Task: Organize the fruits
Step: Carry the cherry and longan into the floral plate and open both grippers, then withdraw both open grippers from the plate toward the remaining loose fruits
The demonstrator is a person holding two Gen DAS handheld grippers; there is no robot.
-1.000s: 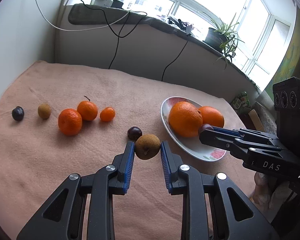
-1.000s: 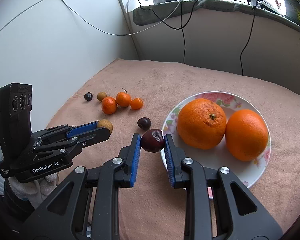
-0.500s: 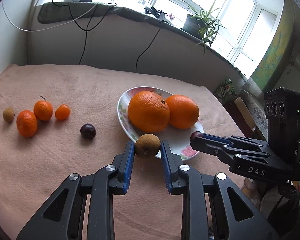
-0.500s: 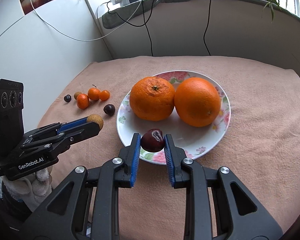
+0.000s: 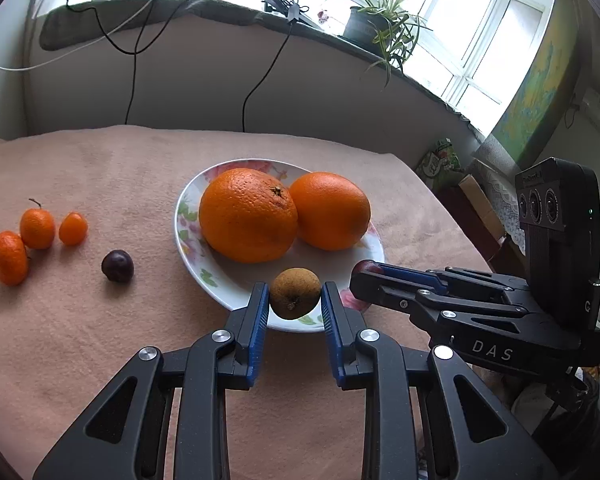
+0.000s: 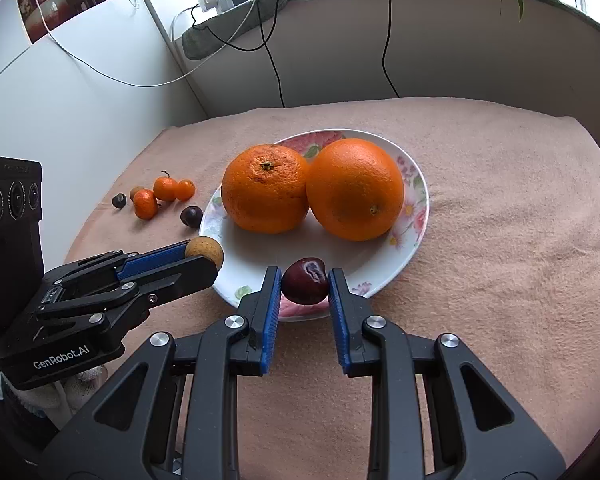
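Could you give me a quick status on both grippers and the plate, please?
Left gripper shut on brown fruit. Right gripper shut on cherry. Both over plate near rim; two oranges fill the back.

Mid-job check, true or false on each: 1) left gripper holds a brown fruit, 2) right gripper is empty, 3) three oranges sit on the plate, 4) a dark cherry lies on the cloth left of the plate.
1) True: the left gripper is shut on the brown fruit.
2) False: the right gripper is shut on a cherry.
3) False: two oranges sit on the plate.
4) True: a loose cherry lies on the cloth there.
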